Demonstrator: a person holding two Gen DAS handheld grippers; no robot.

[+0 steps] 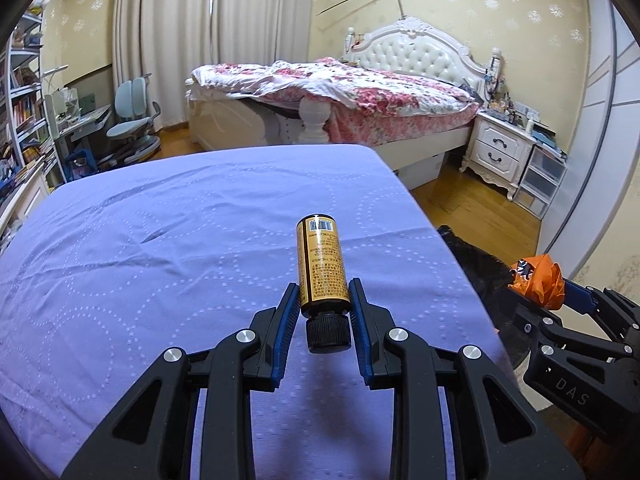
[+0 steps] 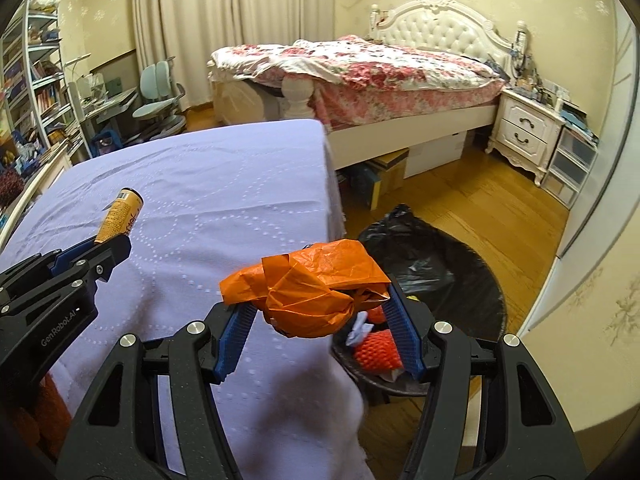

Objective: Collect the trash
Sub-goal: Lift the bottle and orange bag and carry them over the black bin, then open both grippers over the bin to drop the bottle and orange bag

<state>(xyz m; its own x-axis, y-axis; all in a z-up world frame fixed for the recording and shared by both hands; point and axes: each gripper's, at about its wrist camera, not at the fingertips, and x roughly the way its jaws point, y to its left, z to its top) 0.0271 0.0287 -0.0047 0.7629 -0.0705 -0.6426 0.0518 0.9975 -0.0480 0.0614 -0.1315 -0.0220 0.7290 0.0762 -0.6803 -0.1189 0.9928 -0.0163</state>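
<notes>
The small amber bottle is clamped between the blue pads of the left gripper, held above the purple cloth of the table. Its long axis runs along the fingers: the black cap points back to the camera and the flat bottom points away, toward the far edge of the table. From the right wrist view the bottle is tilted, bottom upward.

The right gripper is closed on a crumpled orange wrapper. This wrapper is at the right edge of the table, just over the rim of a bin lined with a black bag. Inside the bin lies a red foam net with some white scrap beside it.

The bin stands on a wooden floor. Behind the table is a bed with a flowery pink cover and white padded headboard, a white nightstand, pale curtains, a light blue chair and bookshelves at the left wall.
</notes>
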